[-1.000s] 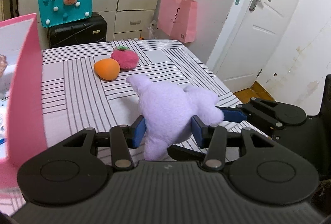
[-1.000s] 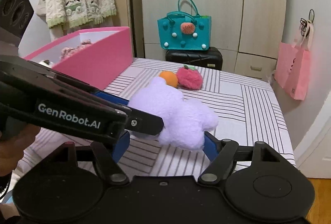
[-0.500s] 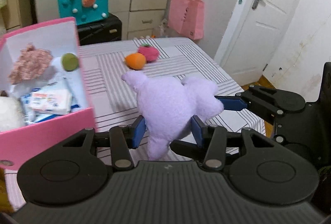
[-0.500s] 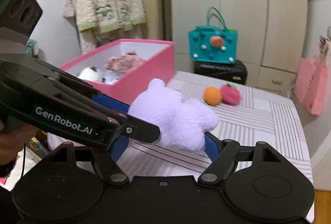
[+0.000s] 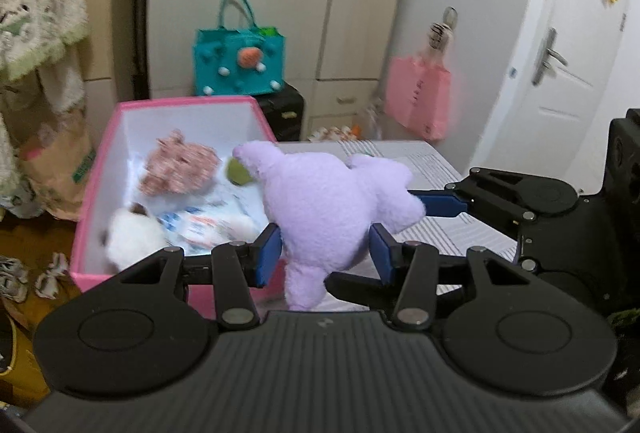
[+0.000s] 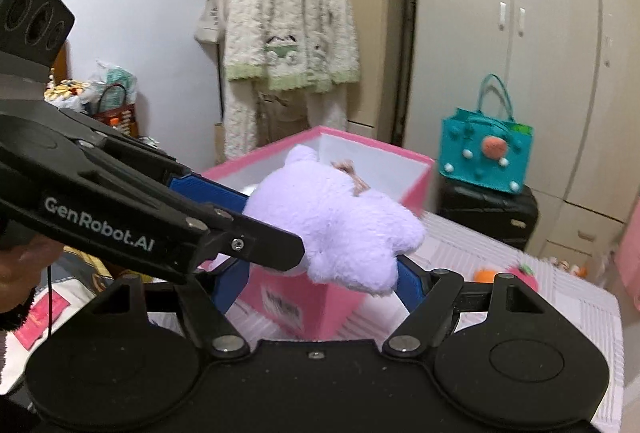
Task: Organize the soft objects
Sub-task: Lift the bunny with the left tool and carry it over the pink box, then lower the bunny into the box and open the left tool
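Observation:
Both grippers hold a purple plush toy (image 5: 326, 207) in the air. My left gripper (image 5: 326, 249) is shut on its lower body. My right gripper (image 6: 316, 279) is shut on its other side; the plush (image 6: 332, 221) fills that view's middle. The plush hangs at the near right edge of an open pink box (image 5: 100, 169), also seen from the right wrist (image 6: 416, 177). Inside the box lie a pink-brown knit toy (image 5: 180, 169), a white plush (image 5: 132, 237), a green ball (image 5: 238, 173) and printed packets (image 5: 200, 225).
An orange plush (image 6: 486, 275) and a pink strawberry plush (image 6: 524, 275) lie on the striped bed (image 6: 560, 297). A teal tote (image 5: 240, 61) sits on a black suitcase (image 6: 488, 209). A pink bag (image 5: 418, 97) hangs by the door. Clutter lies on the floor at left.
Both grippers have carried the purple plush up and to the left, from over the bed to the edge of the pink box. The grips have not changed.

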The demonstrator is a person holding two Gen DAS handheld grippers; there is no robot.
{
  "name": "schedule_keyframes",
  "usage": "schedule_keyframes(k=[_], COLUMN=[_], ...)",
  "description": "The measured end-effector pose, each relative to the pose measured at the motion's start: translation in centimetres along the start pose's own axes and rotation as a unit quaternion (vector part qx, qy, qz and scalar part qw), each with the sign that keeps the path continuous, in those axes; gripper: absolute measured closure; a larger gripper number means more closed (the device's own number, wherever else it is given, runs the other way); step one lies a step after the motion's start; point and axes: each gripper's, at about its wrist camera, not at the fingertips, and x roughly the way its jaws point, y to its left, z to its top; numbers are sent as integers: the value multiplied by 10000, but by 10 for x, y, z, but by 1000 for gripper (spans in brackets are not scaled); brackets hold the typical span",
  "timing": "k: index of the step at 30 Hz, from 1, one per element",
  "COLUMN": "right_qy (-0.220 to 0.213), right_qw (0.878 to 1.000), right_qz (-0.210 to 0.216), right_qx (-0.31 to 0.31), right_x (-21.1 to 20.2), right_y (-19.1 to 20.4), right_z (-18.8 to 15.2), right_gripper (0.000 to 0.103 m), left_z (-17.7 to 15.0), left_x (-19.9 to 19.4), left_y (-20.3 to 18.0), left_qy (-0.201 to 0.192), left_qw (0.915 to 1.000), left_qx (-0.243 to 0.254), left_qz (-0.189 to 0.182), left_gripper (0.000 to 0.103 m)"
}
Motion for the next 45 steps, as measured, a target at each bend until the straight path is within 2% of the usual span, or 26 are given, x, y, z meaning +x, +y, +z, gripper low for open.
schedule_keyframes(k=[4,9,14,16,22,31,33,37,39,45], right_qy=[8,299,625,770,1027,1307,1345,1267,1164,948], right_qw=[9999,9990,9971,9961,9930,9894,9892,9908,9918,9944], right_qz=[99,307,387,398,591,605,519,238,116,220], right_qx=[-128,-94,-191,-180,1,-183,-263,-420,-510,-413], right_x=[26,68,108,122,139,147,147,139,130,97], right_y=[0,-8,-11,-15,-29,-23,-22,-22,-19,-20], right_z=[24,43,52,54,57,55,55,53,52,54], right_gripper=[22,23,23,25,32,33,33,33,33,33], left_z=[15,29,40,43,41,36,35,34,32,34], left_x=[8,32,65,79,96,105,103,88,76,47], left_y=[23,58,93,106,125,125,122,113,106,90], left_qy=[-49,185,551,688,932,1189,1183,933,803,687], left_qw=[9998,9985,9959,9949,9928,9904,9907,9939,9956,9970], left_qx=[-106,-395,-648,-712,-747,-706,-668,-477,-400,-115], left_qz=[186,331,324,181,-17,71,118,332,279,330], left_gripper=[56,57,57,56,57,51,45,46,46,44])
